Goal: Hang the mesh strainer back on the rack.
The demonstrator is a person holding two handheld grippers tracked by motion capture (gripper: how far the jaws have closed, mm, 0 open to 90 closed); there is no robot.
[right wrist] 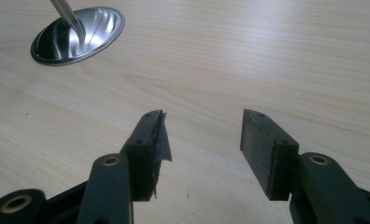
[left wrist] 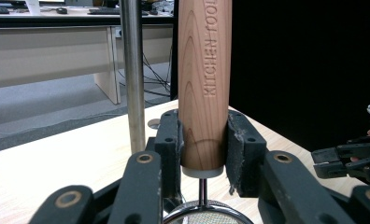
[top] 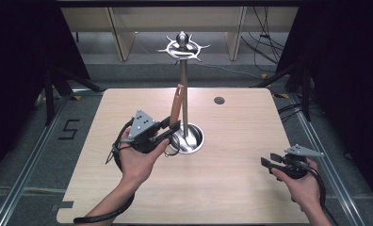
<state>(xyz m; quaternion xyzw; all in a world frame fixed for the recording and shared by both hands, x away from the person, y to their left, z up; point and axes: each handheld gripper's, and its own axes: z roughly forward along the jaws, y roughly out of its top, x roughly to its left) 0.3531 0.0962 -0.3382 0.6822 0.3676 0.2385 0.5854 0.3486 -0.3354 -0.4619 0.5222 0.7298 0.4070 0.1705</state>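
Gripping a wooden handle (left wrist: 204, 88) stamped "KITCHEN TOOL", the left gripper (top: 168, 131) sits mid-frame beside the steel stand's pole (top: 184, 101); the handle's top is cut off, its mesh strainer head (left wrist: 204, 212) barely visible. Lower right, the right gripper (top: 268, 164) hangs wide, empty, above the table (top: 241, 141).

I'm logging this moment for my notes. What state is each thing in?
Left hand-held gripper: shut on the wooden handle.
Wooden handle: upright, slightly tilted, held beside the pole.
Strainer mesh: hanging below the handle.
Right hand-held gripper: open, empty, above the table.
Metal stand: upright, hooks bare.
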